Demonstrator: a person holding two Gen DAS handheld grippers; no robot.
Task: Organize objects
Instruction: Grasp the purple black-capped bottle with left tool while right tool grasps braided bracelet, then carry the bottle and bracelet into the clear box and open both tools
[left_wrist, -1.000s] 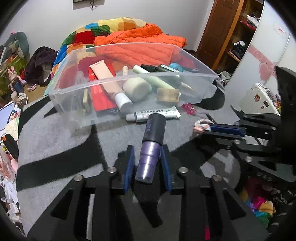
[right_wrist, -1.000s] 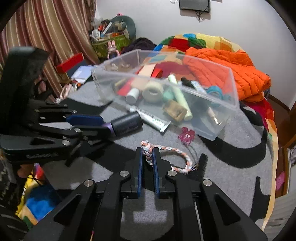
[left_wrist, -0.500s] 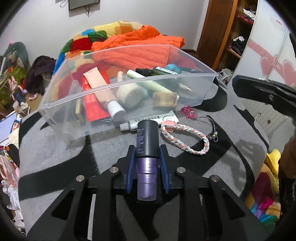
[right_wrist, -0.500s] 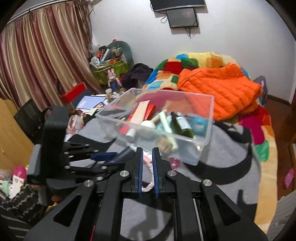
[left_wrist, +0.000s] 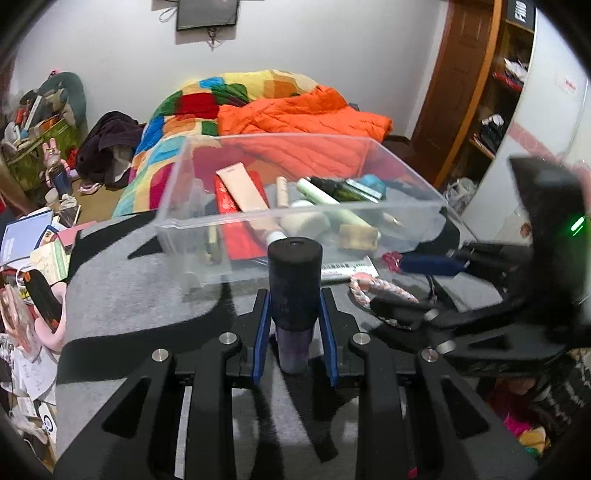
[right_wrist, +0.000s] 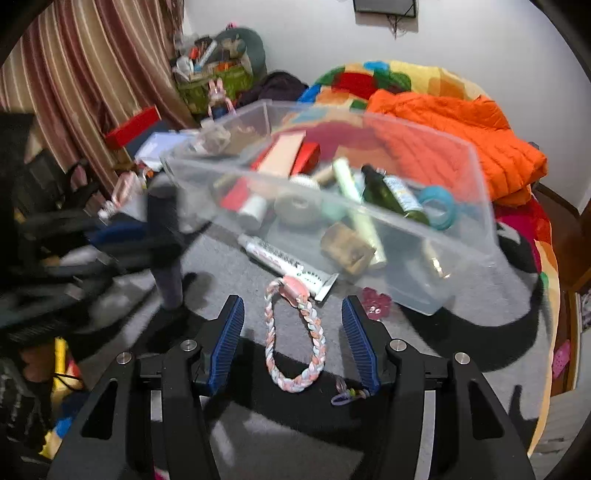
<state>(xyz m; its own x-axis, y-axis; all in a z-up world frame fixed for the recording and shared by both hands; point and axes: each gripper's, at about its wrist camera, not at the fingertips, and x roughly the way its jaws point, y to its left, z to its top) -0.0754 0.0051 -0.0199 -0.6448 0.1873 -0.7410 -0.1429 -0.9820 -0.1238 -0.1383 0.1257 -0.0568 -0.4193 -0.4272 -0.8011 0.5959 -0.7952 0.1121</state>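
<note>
My left gripper (left_wrist: 294, 325) is shut on a purple bottle with a black cap (left_wrist: 294, 288), which stands nearly upright in front of the clear plastic bin (left_wrist: 207, 221). My right gripper (right_wrist: 292, 306) has its jaws opening over the grey blanket. A pink and white braided loop (right_wrist: 275, 369) lies between the pads and touches neither. The same loop (left_wrist: 380, 288) shows in the left wrist view, beside the right gripper's blue pad (left_wrist: 432, 265). In the right wrist view the bottle (right_wrist: 164, 240) is blurred at the left. The bin (right_wrist: 476, 184) holds several tubes and bottles.
A white tube (right_wrist: 284, 262) and a red flower clip (right_wrist: 375, 299) lie on the blanket against the bin's near wall. An orange jacket (left_wrist: 295, 114) and a patchwork quilt lie behind the bin. Clutter of books and bags fills the floor at the left (left_wrist: 33, 236).
The right gripper came down to the blanket, opened and let go of the braided loop. The left gripper tipped the purple bottle up from slanting to nearly upright.
</note>
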